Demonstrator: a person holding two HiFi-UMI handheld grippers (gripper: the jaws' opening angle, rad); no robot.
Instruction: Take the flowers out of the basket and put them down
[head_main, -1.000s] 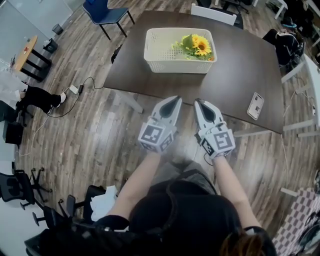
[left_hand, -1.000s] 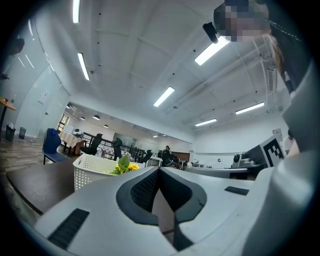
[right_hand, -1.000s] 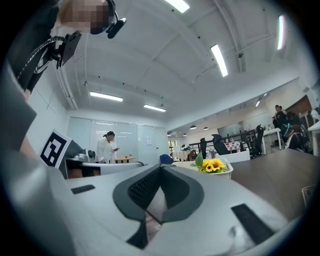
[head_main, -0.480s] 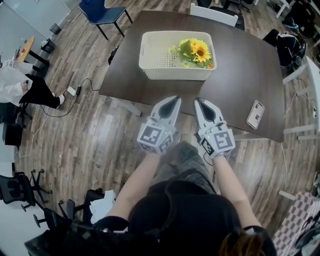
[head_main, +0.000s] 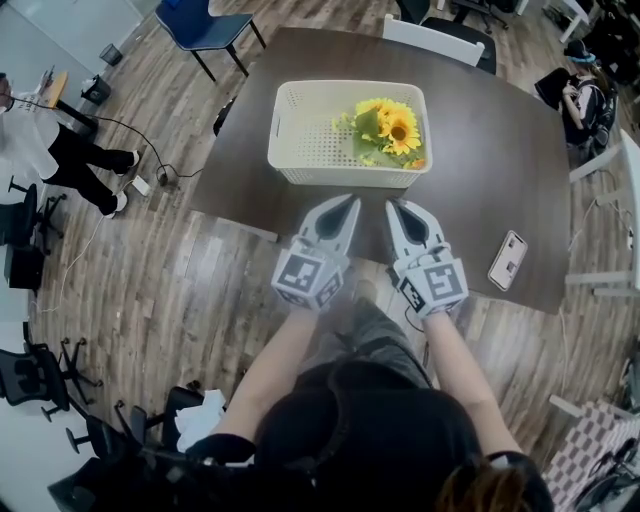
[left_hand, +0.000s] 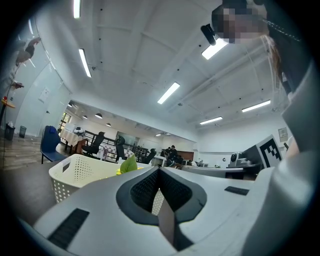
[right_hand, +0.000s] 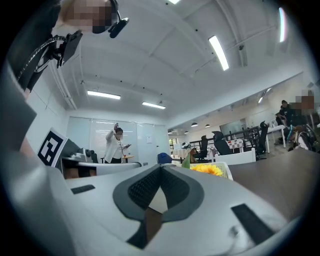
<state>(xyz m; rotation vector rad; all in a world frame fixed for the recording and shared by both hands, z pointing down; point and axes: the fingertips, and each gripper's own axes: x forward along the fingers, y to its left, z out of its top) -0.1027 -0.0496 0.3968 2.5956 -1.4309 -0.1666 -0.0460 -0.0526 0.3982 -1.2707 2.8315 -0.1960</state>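
Observation:
A white perforated basket (head_main: 320, 140) stands on the dark brown table (head_main: 480, 170). In its right half lies a bunch of yellow sunflowers with green leaves (head_main: 390, 130). My left gripper (head_main: 349, 202) and right gripper (head_main: 394, 206) hang side by side just short of the table's near edge, in front of the basket, both shut and empty. In the left gripper view the basket (left_hand: 80, 175) and a green leaf (left_hand: 128, 164) show beyond the closed jaws. The right gripper view has a sunflower (right_hand: 207, 170) past its closed tips.
A phone (head_main: 507, 260) lies on the table at the near right. A white chair (head_main: 430, 35) stands at the far side and a blue chair (head_main: 205, 20) at the far left. One person (head_main: 60, 150) walks at the left; another (head_main: 580, 95) sits at the right.
The table and basket have come nearer to both grippers, which keep their pose and stay shut. The person at the left has walked further into view.

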